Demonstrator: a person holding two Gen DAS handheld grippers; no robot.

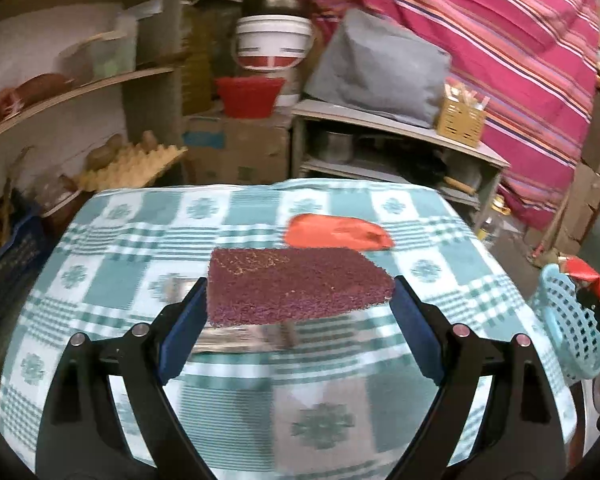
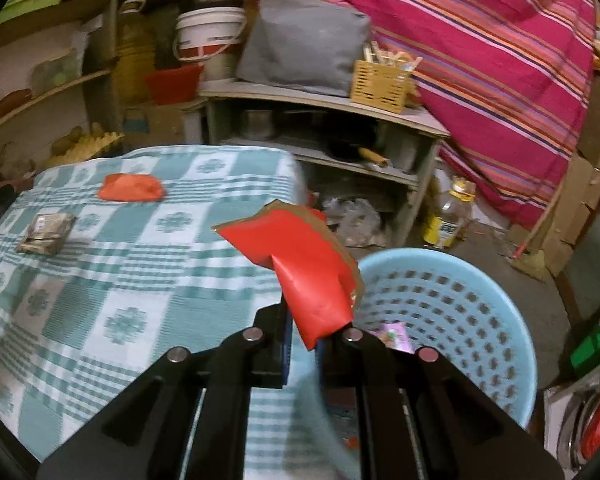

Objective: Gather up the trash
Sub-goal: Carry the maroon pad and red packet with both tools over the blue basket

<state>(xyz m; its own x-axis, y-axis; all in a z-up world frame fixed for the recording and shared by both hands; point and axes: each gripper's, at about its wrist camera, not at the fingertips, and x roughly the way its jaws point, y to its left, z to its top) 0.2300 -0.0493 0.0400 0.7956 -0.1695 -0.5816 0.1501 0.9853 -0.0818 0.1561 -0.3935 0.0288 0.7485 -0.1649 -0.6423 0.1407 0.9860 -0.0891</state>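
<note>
Room: cluttered storeroom, shelves w/ buckets and pots at the back, striped pink cloth hanging on the right.
Desk: checked teal-and-white cloth (image 1: 228, 364) covers the desk top, trash scattered on it.
Left tongs: left tongs (image 1: 298, 294) spread wide, maroon scrub pad (image 1: 296, 284) spanning the gap; pad edges sit right at both blue pads, so it looks lightly held, tho I can't tell how firm the grip is.
Right tongs: right tongs (image 2: 304, 330) drawn narrow, clamped on a red wrapper (image 2: 304, 276), held up in the air at the desk edge.
Basket: light-blue perforated basket (image 2: 460, 304) sits just beside the desk on the right, directly ahead of the right tongs; some bits already inside, incl. a pinkish wrapper.
Still on desk: orange-red pouch (image 2: 132, 193) toward the far side, small brownish packet (image 2: 46, 233) nearer the left edge, well apart from each other.
Step in hand: prob. the drop of the red wrapper into the basket.
How to do it well: carry the wrapper fully past the rim, over the basket's middle, before opening; it's light and creased, so release low or it may flutter out.
Left side tip: keep the pad level and squeezed evenly, then bring it across to the same basket.
Watch out: wrapper's tail hangs below the tongs, could snag the rim.
</note>
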